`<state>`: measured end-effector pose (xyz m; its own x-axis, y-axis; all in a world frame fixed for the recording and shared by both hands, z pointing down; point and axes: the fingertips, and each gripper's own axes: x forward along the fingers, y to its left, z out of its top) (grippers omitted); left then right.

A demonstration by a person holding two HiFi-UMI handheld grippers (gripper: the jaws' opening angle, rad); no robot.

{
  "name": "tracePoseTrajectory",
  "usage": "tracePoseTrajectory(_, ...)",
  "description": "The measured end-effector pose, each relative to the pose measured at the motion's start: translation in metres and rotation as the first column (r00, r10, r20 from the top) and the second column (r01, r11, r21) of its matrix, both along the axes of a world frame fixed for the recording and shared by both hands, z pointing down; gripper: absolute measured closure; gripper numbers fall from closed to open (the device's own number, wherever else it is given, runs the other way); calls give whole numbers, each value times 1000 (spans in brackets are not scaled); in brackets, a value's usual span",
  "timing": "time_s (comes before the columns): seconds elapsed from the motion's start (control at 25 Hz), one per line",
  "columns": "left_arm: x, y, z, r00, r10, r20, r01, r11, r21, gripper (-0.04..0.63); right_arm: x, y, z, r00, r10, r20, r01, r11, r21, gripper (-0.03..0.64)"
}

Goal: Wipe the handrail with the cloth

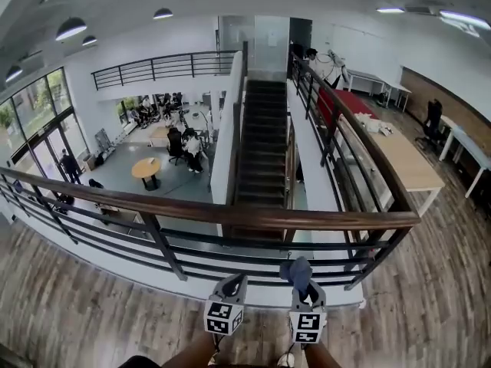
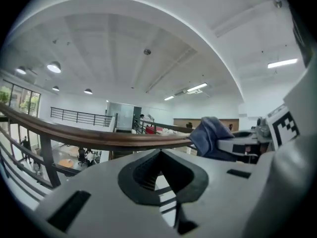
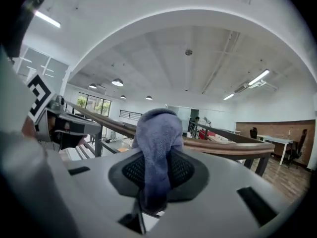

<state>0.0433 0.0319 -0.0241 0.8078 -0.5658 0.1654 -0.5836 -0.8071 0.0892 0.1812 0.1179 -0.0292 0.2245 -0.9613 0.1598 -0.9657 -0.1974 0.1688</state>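
Handrail (image 1: 230, 215), brown wood on dark bars, sweeps from the left across to the right corner, above the open hall. Just short of it, over the plank floor (image 1: 69, 313), the left tongs (image 1: 234, 284) are closed with nothing between them. Beside them, the right tongs (image 1: 307, 291) are clamped on a blue cloth (image 1: 296, 270). It bunches above the tips, close to the rail; I cannot tell whether it touches.
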Motion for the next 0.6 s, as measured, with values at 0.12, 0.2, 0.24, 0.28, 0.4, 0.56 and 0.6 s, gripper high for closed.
tracePoseTrajectory(0.12, -7, -5, -21, 999, -37, -32, 38, 999, 29, 592, -4, -2, -12, 1000, -4, -18, 5, 1000, 24, 537)
tracePoseTrajectory(0.2, -10, -8, -31, 998, -55, -42, 57, 997, 52, 592, -8, -3, -13, 1000, -10, -24, 10, 1000, 29, 537)
tracePoseTrajectory(0.24, -11, -10, -35, 997, -62, -49, 64, 996, 56, 592, -10, -4, -12, 1000, -10, -25, 10, 1000, 24, 537)
tracePoseTrajectory(0.28, -14, -13, -38, 996, -68, -58, 71, 996, 51, 592, -12, -4, -9, 1000, -8, -24, 8, 1000, 18, 537)
tracePoseTrajectory(0.4, -26, -21, -45, 991, -95, -97, 96, 995, 8, 592, -21, -6, -8, 1000, -12, -12, 12, 1000, 19, 537)
tracePoseTrajectory(0.56, -31, -22, -40, 989, -113, -91, 114, 993, 4, 592, -26, -6, -5, 1000, -19, 1, 19, 999, 29, 537)
tracePoseTrajectory(0.6, -31, -21, -38, 990, -115, -87, 116, 993, 5, 592, -26, -7, -6, 1000, -19, 1, 19, 999, 33, 537)
